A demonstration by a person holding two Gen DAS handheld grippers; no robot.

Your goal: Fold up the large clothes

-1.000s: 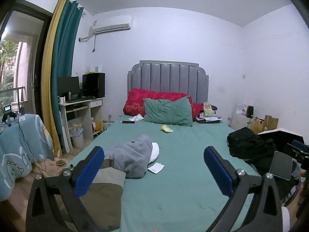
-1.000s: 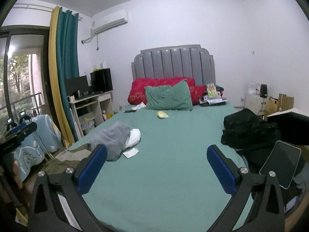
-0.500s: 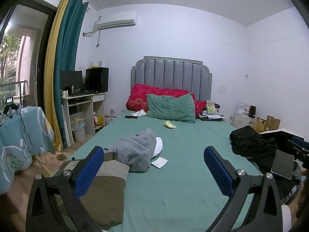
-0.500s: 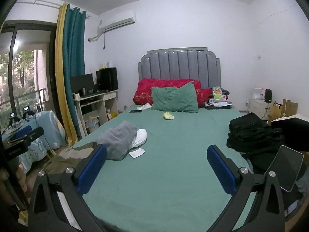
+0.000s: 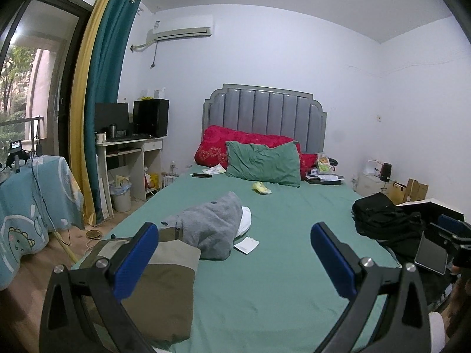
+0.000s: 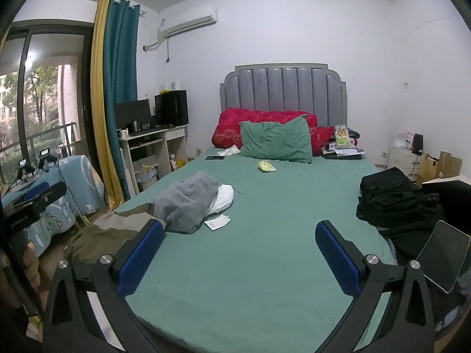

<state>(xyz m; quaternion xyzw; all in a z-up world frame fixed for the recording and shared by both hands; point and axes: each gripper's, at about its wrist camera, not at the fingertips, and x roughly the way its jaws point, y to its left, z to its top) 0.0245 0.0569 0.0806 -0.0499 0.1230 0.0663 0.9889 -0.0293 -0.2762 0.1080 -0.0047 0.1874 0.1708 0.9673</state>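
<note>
Both the left gripper [image 5: 234,248] and right gripper [image 6: 240,248] gape empty above the bed [image 5: 265,279], its smooth middle bare, rumpled grey garment [image 5: 210,229] near the left edge.

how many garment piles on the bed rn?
3: olive garment at the near-left corner, grey garment just behind it over something white, black pile at the right edge. More may be hidden.

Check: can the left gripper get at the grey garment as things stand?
Probably yes. The left gripper is open and empty, and the grey garment lies ahead on the bed, atop the olive garment, nothing between.
</note>
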